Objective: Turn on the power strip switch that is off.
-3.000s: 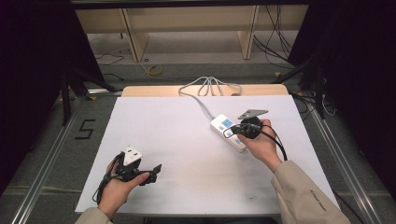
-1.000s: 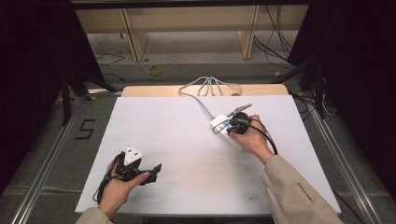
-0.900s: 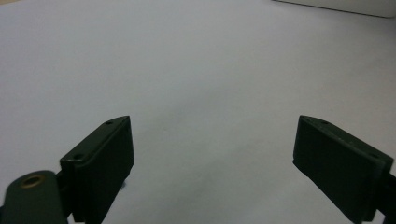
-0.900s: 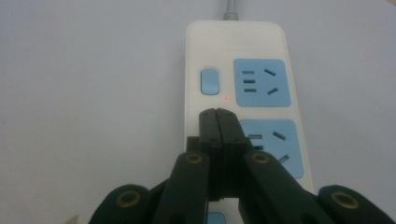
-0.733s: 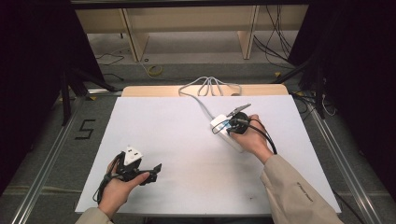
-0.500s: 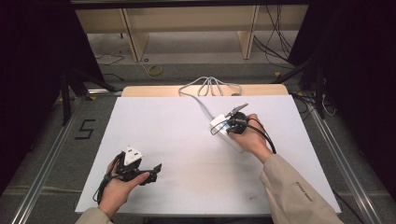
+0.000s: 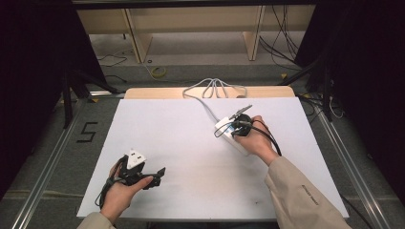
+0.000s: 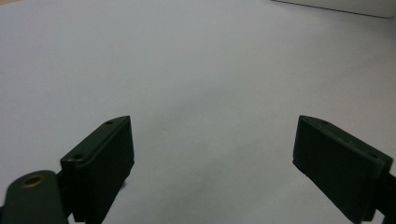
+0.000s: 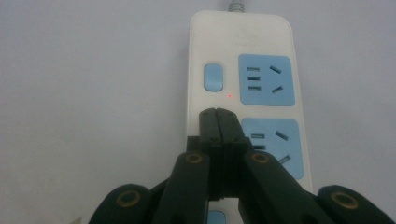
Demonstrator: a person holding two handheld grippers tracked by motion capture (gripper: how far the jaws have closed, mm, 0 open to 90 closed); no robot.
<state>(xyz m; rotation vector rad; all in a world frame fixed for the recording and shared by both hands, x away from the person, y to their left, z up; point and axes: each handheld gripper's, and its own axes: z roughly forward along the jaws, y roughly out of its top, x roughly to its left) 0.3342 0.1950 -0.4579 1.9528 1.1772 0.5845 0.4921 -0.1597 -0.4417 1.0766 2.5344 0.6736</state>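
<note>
We see a white power strip [image 9: 243, 79] with blue sockets, red light lit; our right tool [image 9: 217, 116], pressed together, stays over it since a second ago.

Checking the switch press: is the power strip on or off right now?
On, it seems: a small red light glows beside the blue switch on the power strip. The shut right tongs sit just below that switch.

The near part of the power strip [image 9: 243, 93] is covered by the right gripper [image 9: 217, 114] in the right gripper view, and a second blue switch [image 9: 215, 217] is cut off by the bottom edge. In the high view, the strip's near end is hidden under the right hand [image 7: 254, 141]. The sockets are too small there to be made out.
</note>
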